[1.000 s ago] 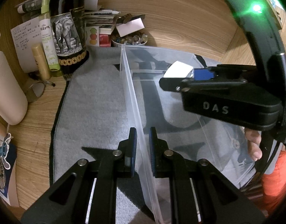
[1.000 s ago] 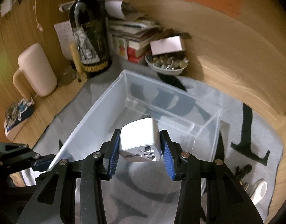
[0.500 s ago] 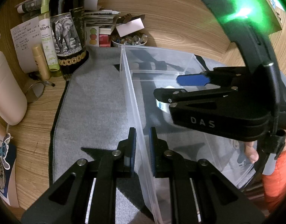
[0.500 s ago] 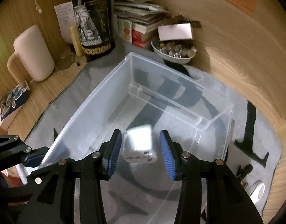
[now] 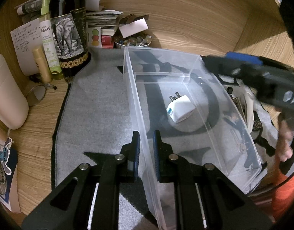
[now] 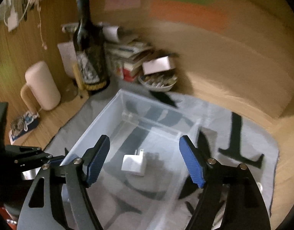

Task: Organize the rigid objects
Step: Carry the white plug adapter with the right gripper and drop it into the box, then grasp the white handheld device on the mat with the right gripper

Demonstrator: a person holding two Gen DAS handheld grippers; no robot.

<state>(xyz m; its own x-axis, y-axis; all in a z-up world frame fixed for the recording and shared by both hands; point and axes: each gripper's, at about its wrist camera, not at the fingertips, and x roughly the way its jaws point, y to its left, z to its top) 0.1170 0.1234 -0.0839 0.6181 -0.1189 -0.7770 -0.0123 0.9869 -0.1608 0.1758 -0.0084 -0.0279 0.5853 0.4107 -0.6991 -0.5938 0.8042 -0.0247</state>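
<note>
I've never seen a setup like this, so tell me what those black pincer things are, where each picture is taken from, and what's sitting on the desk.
There is no robot here: a person holds a two-fingered grabber in each hand, and each carries a wide-angle camera looking along its fingers. One picture comes from the left tool, one from the right.

The left gripper has its jaws clamped on the wall of a clear plastic bin, steadying it on a grey mat. The right gripper is empty; its jaws have just been opening, and the white plug adapter lies inside the bin. Behind stand a dark bottle, books and a bowl of small trinkets.
</note>
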